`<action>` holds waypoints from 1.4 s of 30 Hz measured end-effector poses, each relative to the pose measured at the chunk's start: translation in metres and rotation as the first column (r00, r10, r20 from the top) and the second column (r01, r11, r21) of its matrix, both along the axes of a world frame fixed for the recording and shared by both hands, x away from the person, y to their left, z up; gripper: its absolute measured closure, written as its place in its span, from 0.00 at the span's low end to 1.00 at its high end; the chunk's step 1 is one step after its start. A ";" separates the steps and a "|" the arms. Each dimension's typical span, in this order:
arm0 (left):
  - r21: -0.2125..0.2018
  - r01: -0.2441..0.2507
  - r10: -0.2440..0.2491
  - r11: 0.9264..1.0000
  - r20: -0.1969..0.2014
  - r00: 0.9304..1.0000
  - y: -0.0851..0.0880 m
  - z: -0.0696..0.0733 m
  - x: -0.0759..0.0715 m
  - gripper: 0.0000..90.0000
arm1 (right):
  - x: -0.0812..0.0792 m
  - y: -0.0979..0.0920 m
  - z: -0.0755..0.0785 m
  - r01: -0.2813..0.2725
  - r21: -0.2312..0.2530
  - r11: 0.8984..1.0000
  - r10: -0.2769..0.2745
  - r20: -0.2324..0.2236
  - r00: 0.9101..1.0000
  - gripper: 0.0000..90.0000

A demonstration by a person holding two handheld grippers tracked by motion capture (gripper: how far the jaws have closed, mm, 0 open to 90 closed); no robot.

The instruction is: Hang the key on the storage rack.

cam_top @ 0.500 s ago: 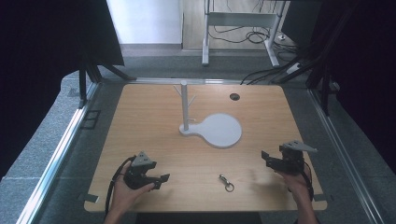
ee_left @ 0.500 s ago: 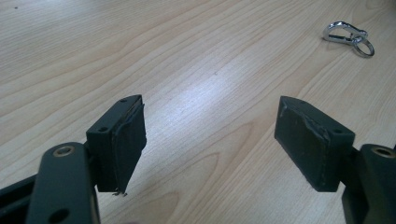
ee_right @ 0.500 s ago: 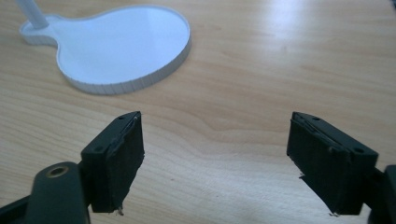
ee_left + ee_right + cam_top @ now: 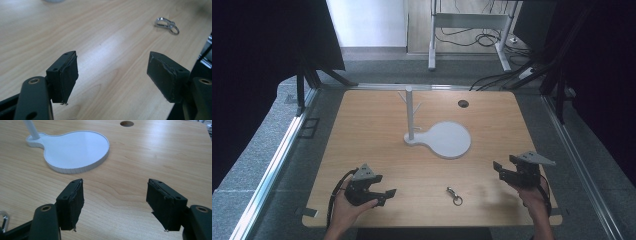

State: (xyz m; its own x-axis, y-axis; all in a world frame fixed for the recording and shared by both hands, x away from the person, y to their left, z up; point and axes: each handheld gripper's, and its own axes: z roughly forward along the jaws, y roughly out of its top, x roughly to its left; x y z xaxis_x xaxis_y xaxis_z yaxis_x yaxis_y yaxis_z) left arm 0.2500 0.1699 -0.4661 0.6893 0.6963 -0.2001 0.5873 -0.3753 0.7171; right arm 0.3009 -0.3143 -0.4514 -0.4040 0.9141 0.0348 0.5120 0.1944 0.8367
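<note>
Nearest the person, at the table's front edge: two hands w/ grippers, one each side. Left gripper sits low, jaws apart, nothing btwn them, aimed toward the small metal key clip. The clip lies flat on bare wood btwn the two grippers, near the front edge, closer to the left one; in the left gripper view it shows at upper right, apart from the pads. Right gripper is raised a bit, jaws wide apart and empty, pointing toward the white stand. That stand sits mid-table, round tray base plus upright post w/ short pegs, prob. where the clip gets hung. Beyond it, a dark cable hole near the far edge.
</note>
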 end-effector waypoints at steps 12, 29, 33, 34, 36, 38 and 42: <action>-0.050 -0.050 0.053 0.998 0.063 0.997 0.005 0.005 -0.003 0.27 | 0.000 -0.004 -0.007 -0.044 0.008 0.999 0.044 -0.013 0.999 0.39; -0.059 -0.056 0.059 0.997 0.046 0.997 0.010 0.001 -0.005 0.23 | 0.009 0.003 -0.017 -0.093 -0.030 0.995 0.090 -0.089 0.992 0.44; -0.042 -0.064 0.066 0.997 0.044 0.997 0.010 -0.002 -0.004 0.22 | 0.011 0.008 -0.019 -0.109 -0.042 0.993 0.103 -0.127 0.987 0.47; -0.032 -0.067 0.068 0.997 0.049 0.996 0.010 -0.003 -0.004 0.22 | 0.012 0.010 -0.016 -0.119 -0.050 0.992 0.111 -0.137 0.984 0.49; -0.026 -0.065 0.066 0.998 0.052 0.996 0.009 -0.002 -0.005 0.22 | 0.013 0.013 -0.010 -0.145 -0.072 0.987 0.133 -0.150 0.980 0.51; -0.027 -0.064 0.066 0.998 0.057 0.996 0.010 0.001 -0.006 0.22 | 0.015 0.016 -0.003 -0.182 -0.088 0.979 0.164 -0.177 0.970 0.52; -0.032 -0.075 0.078 0.997 0.081 0.994 0.014 0.010 -0.011 0.22 | 0.016 0.020 0.013 -0.213 -0.116 0.970 0.187 -0.206 0.961 0.53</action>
